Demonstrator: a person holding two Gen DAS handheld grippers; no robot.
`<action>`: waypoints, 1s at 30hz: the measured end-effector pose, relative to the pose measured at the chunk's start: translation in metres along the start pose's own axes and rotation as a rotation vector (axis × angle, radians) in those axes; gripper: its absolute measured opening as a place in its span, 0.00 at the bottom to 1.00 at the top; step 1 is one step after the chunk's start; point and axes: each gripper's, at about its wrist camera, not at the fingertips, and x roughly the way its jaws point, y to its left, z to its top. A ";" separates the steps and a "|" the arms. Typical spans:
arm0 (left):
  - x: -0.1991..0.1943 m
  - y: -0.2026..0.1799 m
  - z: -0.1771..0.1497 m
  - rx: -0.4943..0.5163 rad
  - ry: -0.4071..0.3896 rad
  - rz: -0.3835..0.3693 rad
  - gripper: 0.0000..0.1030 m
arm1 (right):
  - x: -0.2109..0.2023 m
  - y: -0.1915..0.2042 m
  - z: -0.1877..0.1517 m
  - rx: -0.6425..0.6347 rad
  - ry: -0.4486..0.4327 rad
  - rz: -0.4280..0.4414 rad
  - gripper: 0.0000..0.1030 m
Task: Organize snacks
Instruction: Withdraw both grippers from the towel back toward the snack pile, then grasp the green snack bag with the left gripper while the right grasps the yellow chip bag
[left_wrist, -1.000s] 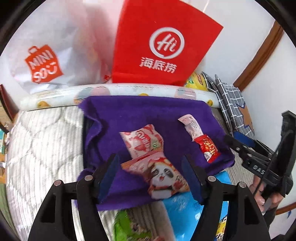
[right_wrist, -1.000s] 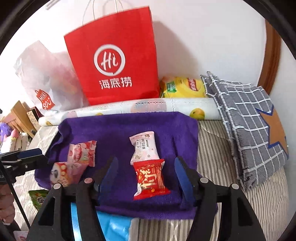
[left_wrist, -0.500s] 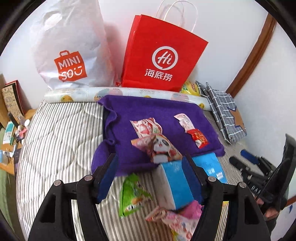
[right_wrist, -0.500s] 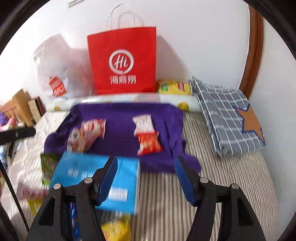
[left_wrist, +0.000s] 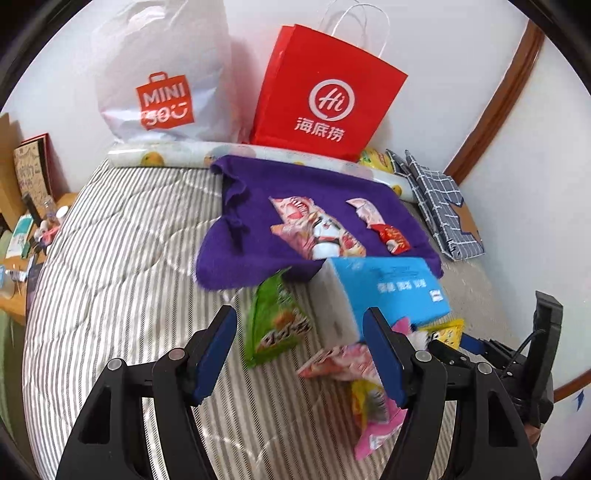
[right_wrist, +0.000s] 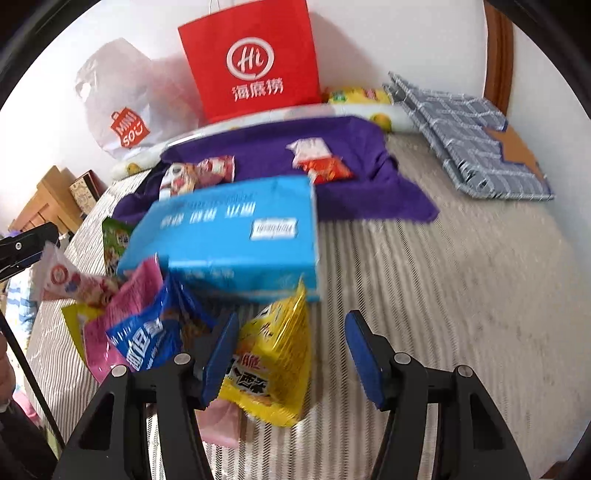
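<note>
A purple cloth (left_wrist: 240, 251) on the striped bed carries a panda packet (left_wrist: 325, 236), a pink packet (left_wrist: 291, 210) and a small red packet (left_wrist: 393, 240). In front of it lies a blue box (left_wrist: 384, 291) among loose snack packets. My left gripper (left_wrist: 301, 352) is open above a green packet (left_wrist: 277, 321) and a pink-white packet (left_wrist: 340, 365), touching neither. My right gripper (right_wrist: 291, 356) hangs over the pile by the blue box (right_wrist: 229, 236). Its jaws are closing around a yellow packet (right_wrist: 273, 365); only the left finger (right_wrist: 221, 350) is against it. A blue packet (right_wrist: 147, 343) lies to its left.
A red paper bag (left_wrist: 325, 96) and a white plastic bag (left_wrist: 162, 85) stand against the wall behind a rolled mat (left_wrist: 162, 158). A checked blue cushion (right_wrist: 480, 140) lies at the right. The striped bed (right_wrist: 461, 295) runs to the right of the pile. Clutter sits on furniture off the bed's left edge.
Both grippers have drawn back from the purple cloth toward the near side of the bed. The blue box and the loose packets have come into view beneath them. The right jaws have narrowed slightly.
</note>
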 end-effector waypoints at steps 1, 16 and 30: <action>0.000 0.002 -0.003 -0.006 0.002 0.002 0.68 | 0.003 0.002 -0.002 -0.007 0.001 -0.005 0.56; 0.033 0.009 -0.009 -0.014 0.058 0.033 0.68 | -0.006 -0.022 -0.012 -0.049 -0.071 -0.093 0.39; 0.090 0.005 -0.004 0.047 0.116 0.075 0.54 | -0.010 -0.050 -0.008 -0.059 -0.112 -0.163 0.39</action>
